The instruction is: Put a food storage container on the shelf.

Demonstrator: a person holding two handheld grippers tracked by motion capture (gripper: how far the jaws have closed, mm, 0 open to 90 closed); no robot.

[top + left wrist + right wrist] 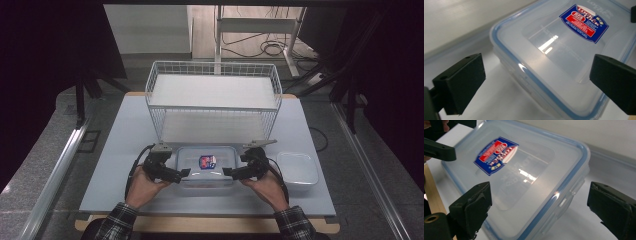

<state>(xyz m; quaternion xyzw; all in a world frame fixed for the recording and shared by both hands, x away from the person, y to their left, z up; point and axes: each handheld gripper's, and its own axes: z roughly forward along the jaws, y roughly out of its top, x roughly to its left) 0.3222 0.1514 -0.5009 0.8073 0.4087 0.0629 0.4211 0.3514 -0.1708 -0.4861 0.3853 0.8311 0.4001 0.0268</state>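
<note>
Nearest the lens: black jaws of both grippers, spread wide, nothing pinched. Left gripper [184,173] at the left short end of the clear rectangular plastic container with blue-sealed lid and red-and-blue label [206,165], right gripper [227,171] at the opposite end, both pointing inward at it. Container flat on the pale grey table [115,165], just in front of the white wire basket rack [212,100]; a second clear shallow plastic tub [298,167] just right of the container.

Risks, as judged:
- Slick lid and smooth walls: pads likely to skid if closed on the rounded corner rather than a flat edge or a side latch.
- Uneven squeeze from the two ends: container apt to twist or slide toward the rack.
- Too wide a sweep by the right hand: neighbouring tub nudged.
- Pressing on the lid centre: flexing, seal popped.
</note>
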